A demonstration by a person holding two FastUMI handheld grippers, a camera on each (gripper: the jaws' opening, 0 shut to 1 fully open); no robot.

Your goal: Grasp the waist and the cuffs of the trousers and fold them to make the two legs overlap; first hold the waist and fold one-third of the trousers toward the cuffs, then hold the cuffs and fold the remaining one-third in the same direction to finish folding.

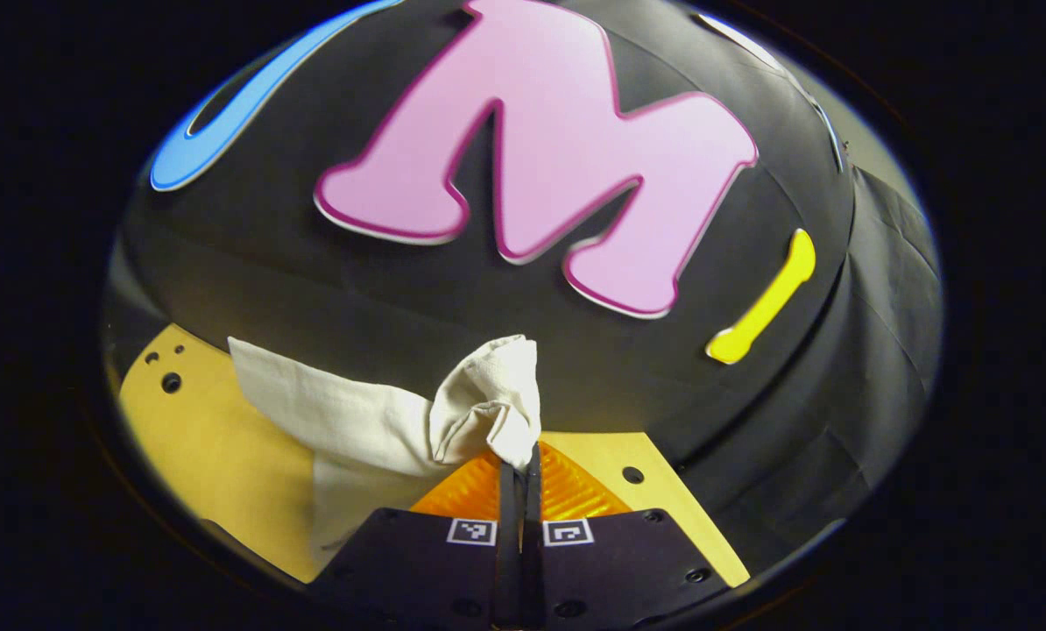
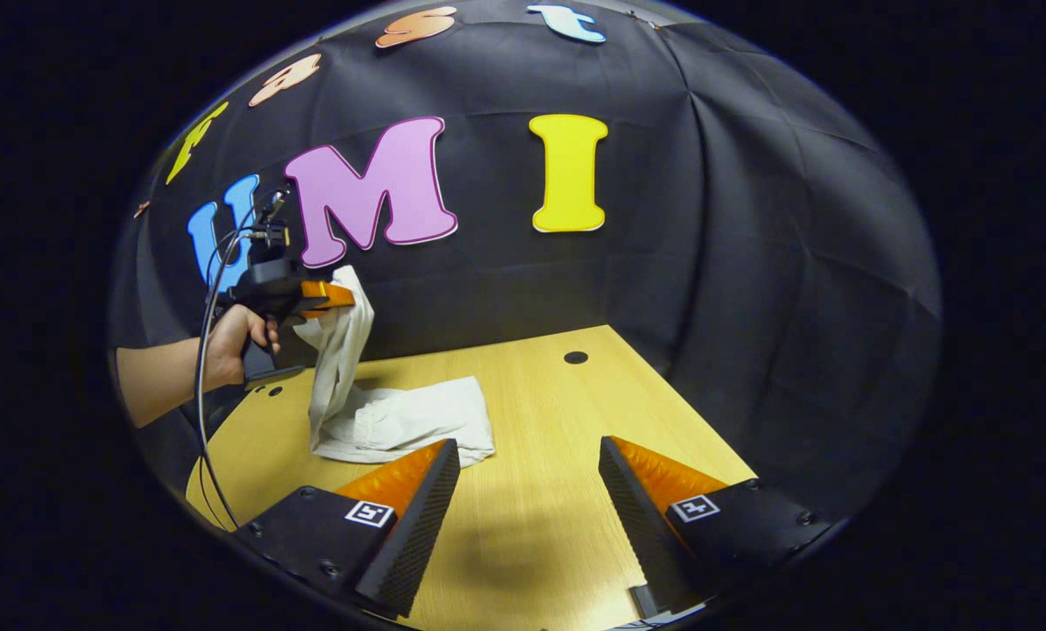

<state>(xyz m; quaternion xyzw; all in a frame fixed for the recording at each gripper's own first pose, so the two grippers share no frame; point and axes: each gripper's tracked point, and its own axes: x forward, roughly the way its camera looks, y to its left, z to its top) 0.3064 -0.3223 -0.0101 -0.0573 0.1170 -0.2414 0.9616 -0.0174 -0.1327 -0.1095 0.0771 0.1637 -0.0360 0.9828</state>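
The cream trousers (image 2: 400,416) lie partly on the wooden table (image 2: 558,491), with one end lifted off it. In the left gripper view, my left gripper (image 1: 523,464) is shut on a bunched end of the trousers (image 1: 488,403), and the cloth hangs down to the left. From the right gripper view, that left gripper (image 2: 335,298) is held in a hand (image 2: 234,337) high above the table's far left, the cloth draping down from it. My right gripper (image 2: 527,456) stands open over the table's near side, just right of the lying part, with nothing between its fingers.
The black booth wall (image 2: 707,219) closes the table at the back and right. A cable (image 2: 203,368) loops down from the left gripper past the person's forearm. Small holes (image 2: 576,358) mark the tabletop near its far edge.
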